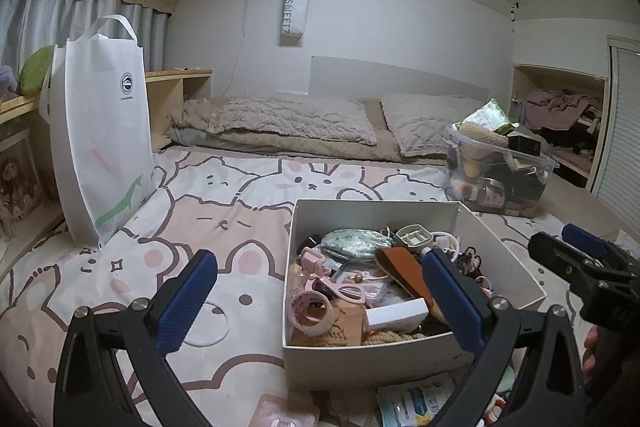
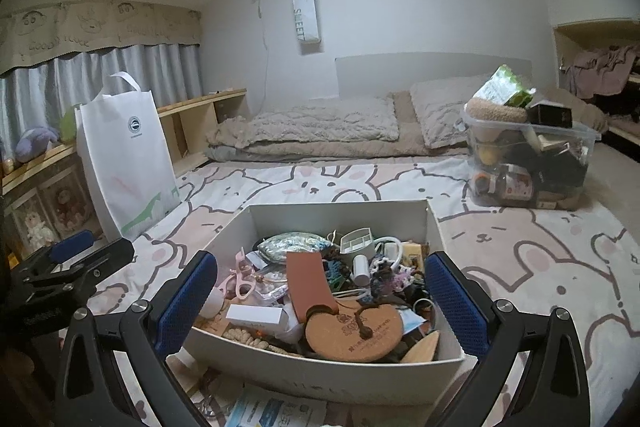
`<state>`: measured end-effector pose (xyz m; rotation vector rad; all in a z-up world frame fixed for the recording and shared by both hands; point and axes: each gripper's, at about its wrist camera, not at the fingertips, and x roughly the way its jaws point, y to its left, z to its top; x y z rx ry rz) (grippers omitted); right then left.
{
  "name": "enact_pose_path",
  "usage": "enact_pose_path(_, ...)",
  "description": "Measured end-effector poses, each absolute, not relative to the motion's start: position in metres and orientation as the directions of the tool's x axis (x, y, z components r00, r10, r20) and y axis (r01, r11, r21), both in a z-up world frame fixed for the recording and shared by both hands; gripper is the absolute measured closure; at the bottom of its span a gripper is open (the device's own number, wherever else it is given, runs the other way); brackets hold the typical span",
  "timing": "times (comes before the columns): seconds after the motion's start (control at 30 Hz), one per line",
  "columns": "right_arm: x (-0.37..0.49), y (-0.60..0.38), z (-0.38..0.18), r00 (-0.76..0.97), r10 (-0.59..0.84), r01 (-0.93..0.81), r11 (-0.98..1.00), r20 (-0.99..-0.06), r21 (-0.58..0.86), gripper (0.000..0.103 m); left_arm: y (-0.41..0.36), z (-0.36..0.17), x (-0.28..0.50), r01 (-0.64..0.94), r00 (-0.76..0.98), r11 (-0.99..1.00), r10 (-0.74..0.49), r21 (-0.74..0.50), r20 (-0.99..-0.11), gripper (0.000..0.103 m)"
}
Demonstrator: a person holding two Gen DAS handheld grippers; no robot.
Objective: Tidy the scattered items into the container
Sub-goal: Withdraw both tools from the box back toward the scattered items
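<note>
A white open box [image 1: 500, 239] [image 2: 332, 379] sits on the bunny-print bedspread, filled with several small items: pink tape roll [image 1: 314, 313], brown leather strip [image 2: 308, 283], cork disc [image 2: 356, 335], white carton [image 1: 396, 313]. My left gripper [image 1: 320, 301] is open and empty, over the box's near left side. My right gripper [image 2: 320, 301] is open and empty, just before the box's near wall; it also shows in the left wrist view [image 1: 576, 255]. Loose packets [image 1: 416, 403] [image 2: 276, 411] lie on the bedspread in front of the box.
A white tote bag [image 1: 100, 131] [image 2: 128, 155] stands at the left. A clear plastic bin [image 1: 500, 171] [image 2: 528, 163] stuffed with things stands at the back right. Pillows and blanket [image 1: 296, 123] lie at the headboard. A wooden shelf [image 1: 176, 95] runs along the left.
</note>
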<state>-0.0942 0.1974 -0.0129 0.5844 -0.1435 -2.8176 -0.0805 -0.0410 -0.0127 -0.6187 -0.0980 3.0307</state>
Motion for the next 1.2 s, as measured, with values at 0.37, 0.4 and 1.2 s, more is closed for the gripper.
enact_pose_path(0.37, -0.059, 0.219, 0.001, -0.910, -0.235, 0.196, -0.970, -0.342, 0.146, 0.000, -0.038, -0.002, -0.051, -0.043, -0.929, -0.995, 0.073, -0.090, -0.362, 0.000)
enact_pose_path(0.4, -0.055, 0.222, 0.001, -0.910, -0.236, 0.196, -0.969, -0.340, 0.149, 0.000, -0.038, -0.001, -0.049, -0.045, -0.930, -0.995, 0.076, -0.093, -0.361, 0.000)
enact_pose_path(1.2, -0.004, 0.249, 0.000, -0.924, -0.201, 0.152, -0.974, -0.327, 0.168, 0.000, -0.048, -0.015, -0.003, -0.042, -0.917, -0.995, 0.075, -0.091, -0.392, 0.000)
